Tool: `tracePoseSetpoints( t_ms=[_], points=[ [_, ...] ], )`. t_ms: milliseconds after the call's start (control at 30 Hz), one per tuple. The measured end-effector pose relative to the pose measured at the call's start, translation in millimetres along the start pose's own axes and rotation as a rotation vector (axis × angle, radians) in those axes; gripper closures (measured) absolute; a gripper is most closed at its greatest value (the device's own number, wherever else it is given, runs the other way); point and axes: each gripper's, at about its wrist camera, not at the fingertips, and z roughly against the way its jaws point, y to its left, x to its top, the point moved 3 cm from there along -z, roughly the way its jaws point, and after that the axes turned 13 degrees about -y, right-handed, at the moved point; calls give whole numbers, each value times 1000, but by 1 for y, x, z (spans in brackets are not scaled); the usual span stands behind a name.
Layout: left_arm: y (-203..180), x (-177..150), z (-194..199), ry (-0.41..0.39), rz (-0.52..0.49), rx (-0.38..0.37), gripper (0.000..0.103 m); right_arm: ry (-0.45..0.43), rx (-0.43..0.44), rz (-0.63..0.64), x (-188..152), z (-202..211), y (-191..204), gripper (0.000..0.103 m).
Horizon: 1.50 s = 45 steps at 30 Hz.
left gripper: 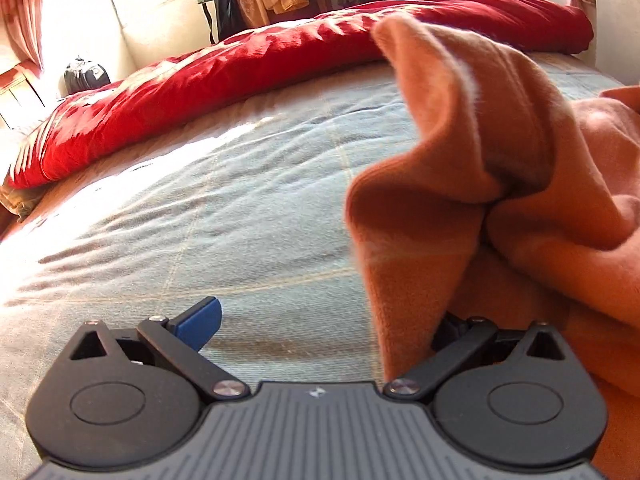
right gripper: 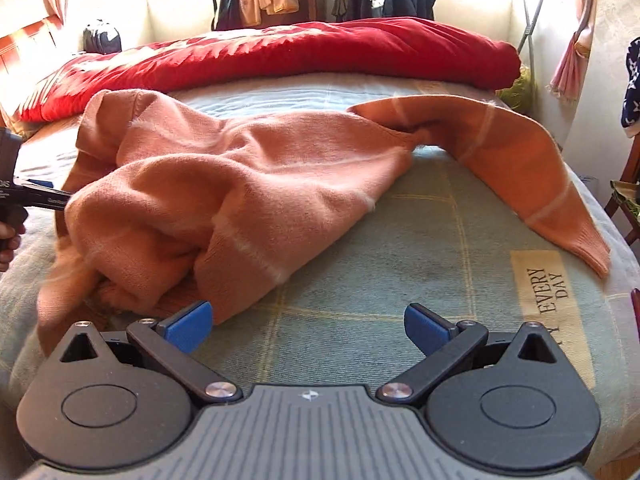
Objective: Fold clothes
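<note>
Two blue pads spread wide on the left gripper (left gripper: 320, 324), its right pad buried under a rumpled orange sweater (left gripper: 500, 184) on the bed (left gripper: 200, 220). Right wrist view: right gripper (right gripper: 308, 326) gapes empty (sweater touching its left pad).

Orange sweater (right gripper: 224, 184) with pale thin stripes, crumpled in a heap on the bed, one sleeve stretched out flat.
</note>
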Motion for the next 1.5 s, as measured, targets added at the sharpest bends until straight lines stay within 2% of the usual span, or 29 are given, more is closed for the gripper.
tracePoseSetpoints(
  t_ms=[133, 300, 400, 467, 567, 800, 933, 1100, 1233, 1300, 1367, 1500],
  points=[
    [34, 11, -16, -4, -47, 113, 0, -16, -42, -59, 4, -2, -18, 0],
    [87, 25, -51, 43, -19, 207, 0, -24, -80, -115, 6, -5, -32, 0],
    [107, 23, -73, 94, 34, 241, 0, -18, -98, -126, 6, -9, -35, 0],
    [111, 17, -79, 128, 76, 214, 1, -14, -92, -131, 7, -11, -33, 0],
    [108, 12, -64, 111, 99, 179, 4, -16, -66, -112, 8, -10, -24, 0],
    [89, 10, 3, 92, 126, -52, 3, -24, 5, -72, 10, -3, 5, 0],
    [64, 10, 35, 96, 150, -157, 3, -29, 45, -52, 9, 4, 23, 0],
    [11, 10, 66, 54, 136, -303, 2, -48, 72, -41, 9, 20, 35, 0],
    [-26, -3, 56, 91, 60, -250, 2, -64, 71, -45, 8, 32, 36, 0],
    [-31, -12, 54, 88, 59, -228, 2, -70, 68, -47, 7, 38, 35, 0],
    [-26, -17, 54, 81, 91, -214, 2, -74, 64, -47, 5, 43, 32, 0],
    [-1, -24, 54, 103, 222, -188, 2, -61, 36, -58, -1, 40, 24, 0]
  ],
)
